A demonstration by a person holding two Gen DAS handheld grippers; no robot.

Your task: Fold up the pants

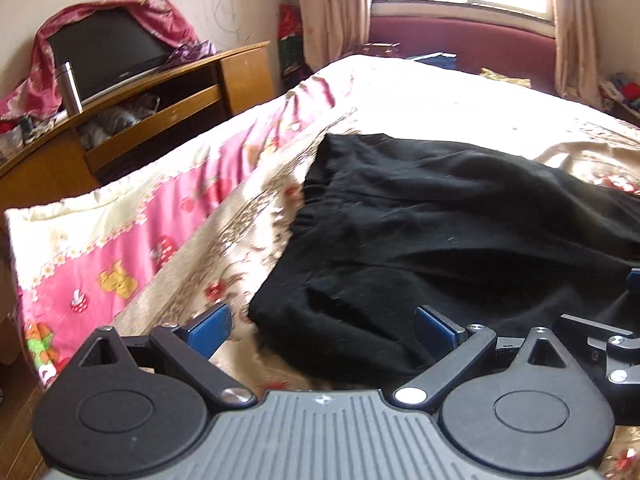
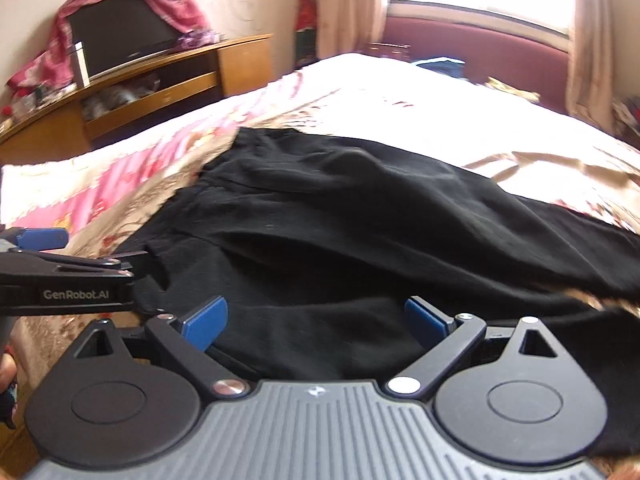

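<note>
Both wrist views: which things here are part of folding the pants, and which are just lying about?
Job:
- black fabric pants, spread on the floral quilted bed
- left gripper, jaws open
- right gripper, jaws open

Lying about:
- steel flask
- black television under pink cloth
- wooden cabinet

A: The pants (image 1: pixel 460 216) are plain black, and the bedspread (image 1: pixel 248 216) is cream satin with brown and red florals.

B: Its side border (image 1: pixel 120 264) is pink with cartoon prints. Blue gripper pads (image 2: pixel 204 322), wine-red headboard (image 1: pixel 460 40).
</note>
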